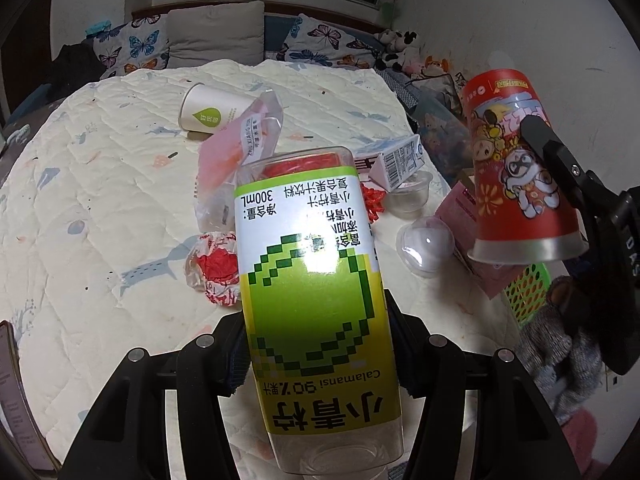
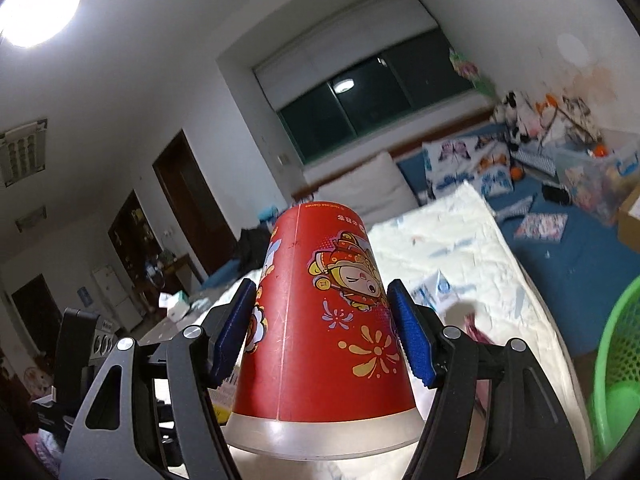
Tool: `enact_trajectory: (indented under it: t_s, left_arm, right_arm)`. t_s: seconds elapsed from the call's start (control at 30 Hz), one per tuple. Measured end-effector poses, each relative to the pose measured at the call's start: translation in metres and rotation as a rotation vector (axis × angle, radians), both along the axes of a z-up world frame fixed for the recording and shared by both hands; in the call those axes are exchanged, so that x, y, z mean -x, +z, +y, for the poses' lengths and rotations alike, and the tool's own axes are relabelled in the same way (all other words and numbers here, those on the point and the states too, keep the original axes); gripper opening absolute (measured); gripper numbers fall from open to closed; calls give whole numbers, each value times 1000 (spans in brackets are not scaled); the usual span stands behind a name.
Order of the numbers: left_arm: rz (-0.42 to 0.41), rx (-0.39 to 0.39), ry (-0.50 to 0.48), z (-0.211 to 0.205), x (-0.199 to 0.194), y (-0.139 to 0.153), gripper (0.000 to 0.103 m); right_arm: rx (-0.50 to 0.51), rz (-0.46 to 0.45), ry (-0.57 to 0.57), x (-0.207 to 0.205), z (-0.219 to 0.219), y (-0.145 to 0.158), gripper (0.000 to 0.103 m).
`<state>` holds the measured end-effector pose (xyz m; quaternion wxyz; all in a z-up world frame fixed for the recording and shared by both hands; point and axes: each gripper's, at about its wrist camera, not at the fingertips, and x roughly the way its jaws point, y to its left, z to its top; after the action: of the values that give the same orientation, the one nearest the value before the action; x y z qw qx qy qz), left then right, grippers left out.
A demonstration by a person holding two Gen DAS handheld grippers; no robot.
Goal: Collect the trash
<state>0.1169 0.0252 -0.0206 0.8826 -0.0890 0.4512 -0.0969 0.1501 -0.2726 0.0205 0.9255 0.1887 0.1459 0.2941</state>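
My left gripper (image 1: 316, 344) is shut on a clear juice bottle (image 1: 312, 280) with a green and yellow label, held upside down above the bed. My right gripper (image 2: 322, 332) is shut on a red paper cup (image 2: 320, 320) with cartoon figures, held upside down; it also shows in the left wrist view (image 1: 516, 168) at the right. On the quilt (image 1: 100, 200) lie a white paper cup (image 1: 212, 110), a pink plastic wrapper (image 1: 236, 152), a crumpled red and white wrapper (image 1: 214, 268), a small carton (image 1: 394, 160), a clear jelly cup (image 1: 412, 194) and a clear dome lid (image 1: 424, 244).
A green plastic basket (image 2: 616, 360) stands beside the bed at the right; it also shows in the left wrist view (image 1: 528, 292). Pillows (image 1: 216, 36) and stuffed toys (image 1: 400, 50) lie at the head of the bed. A pink box (image 1: 460, 208) sits at the bed's right edge.
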Motion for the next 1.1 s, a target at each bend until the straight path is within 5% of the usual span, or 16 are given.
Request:
enact_trajectory:
  t_s: [0.3, 0.67, 1.1]
  left_arm:
    - [-19, 6, -6, 4, 5, 7, 55]
    - [-13, 27, 6, 12, 6, 5, 52]
    - [-22, 21, -12, 10, 10, -1, 52]
  right_arm:
    - [-13, -44, -42, 1, 5, 4, 67]
    - [195, 277, 39, -21, 33, -35, 68]
    - [354, 399, 72, -44, 51, -46, 72]
